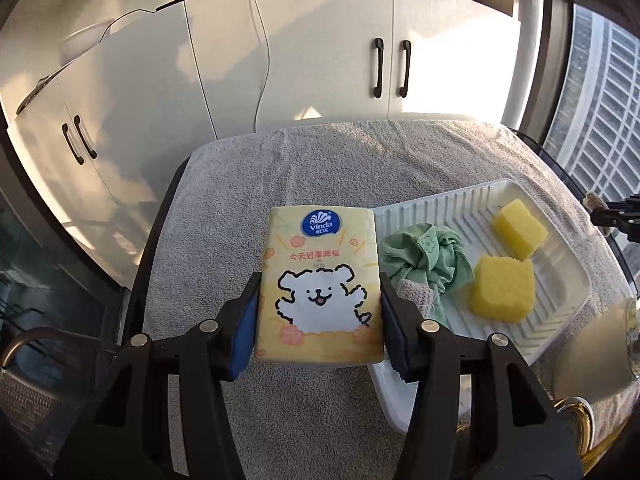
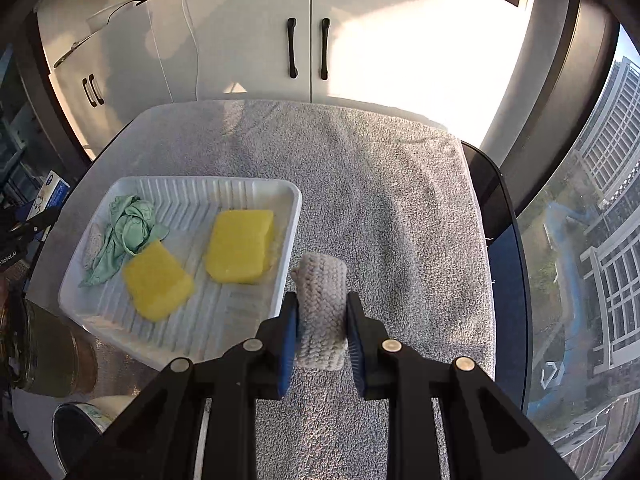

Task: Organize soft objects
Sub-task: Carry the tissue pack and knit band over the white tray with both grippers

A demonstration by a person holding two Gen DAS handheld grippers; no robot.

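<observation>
Left hand-held gripper [image 1: 320, 312] is clamped on the tissue pack [image 1: 318, 280], pads on its two long sides near the lower half. The pack is just left of the tray [image 1: 560, 300], over the towel-covered tabletop [image 1: 320, 160]; can't tell if its far end touches the towel. It looks light, and the film wrap looks slick. It should compress under pressure, so the side grip low on the pack seems right; I'd guess squeezing harder just dents it.

In the tray, left to right: green cloth [image 1: 424, 260], crumpled and limp, with a small knit piece [image 1: 414, 291] against its near edge; then two sponges, near one [image 1: 504, 288] and far one [image 1: 520, 229]. The sponges look light and springy and should take a grip across any two flat faces. The cloth needs a pinch on a bunched fold or it will likely drape and slip.

Right hand-held gripper [image 2: 322, 320] is clenched on a knit roll [image 2: 323, 312], pads on both sides at about mid-length, just right of the tray rim. The roll looks soft and grippy with low slip risk. It looks squashed somewhat between the pads; a mid-body hold should keep it from unrolling.
</observation>
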